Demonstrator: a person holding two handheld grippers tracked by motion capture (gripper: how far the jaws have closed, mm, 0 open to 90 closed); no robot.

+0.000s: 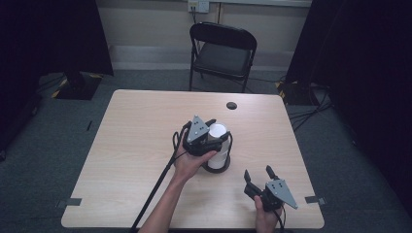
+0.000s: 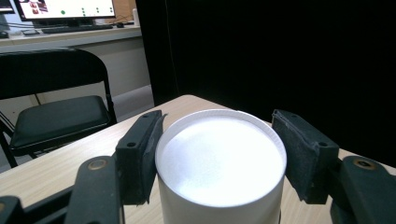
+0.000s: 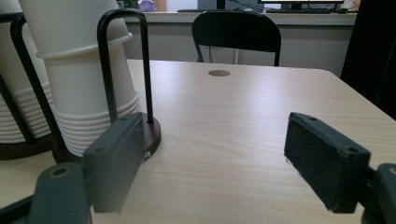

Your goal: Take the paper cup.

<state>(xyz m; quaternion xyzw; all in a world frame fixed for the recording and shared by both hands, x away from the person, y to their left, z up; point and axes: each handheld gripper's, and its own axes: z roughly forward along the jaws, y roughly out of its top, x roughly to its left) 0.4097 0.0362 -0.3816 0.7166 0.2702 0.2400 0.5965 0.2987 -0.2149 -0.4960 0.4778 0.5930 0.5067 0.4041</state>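
A stack of upturned white paper cups (image 1: 219, 149) stands in a black wire holder (image 3: 122, 65) on a dark round base (image 1: 216, 168) at mid-table. My left gripper (image 1: 216, 133) is shut on the top cup (image 2: 220, 163), with its black pads (image 2: 140, 154) against the cup's sides just below the flat bottom. The stack (image 3: 86, 79) rises close by at the left of the right gripper view. My right gripper (image 1: 257, 174) rests near the table's front right edge. Its jaws (image 3: 219, 158) stand wide open with nothing between them.
The light wooden table (image 1: 141, 141) has a small round hole (image 1: 231, 105) near its far edge. A black folding chair (image 1: 223, 51) stands beyond it. The left gripper's cable (image 1: 155, 189) trails off the front edge. A second cup stack (image 3: 18, 93) shows beside the first.
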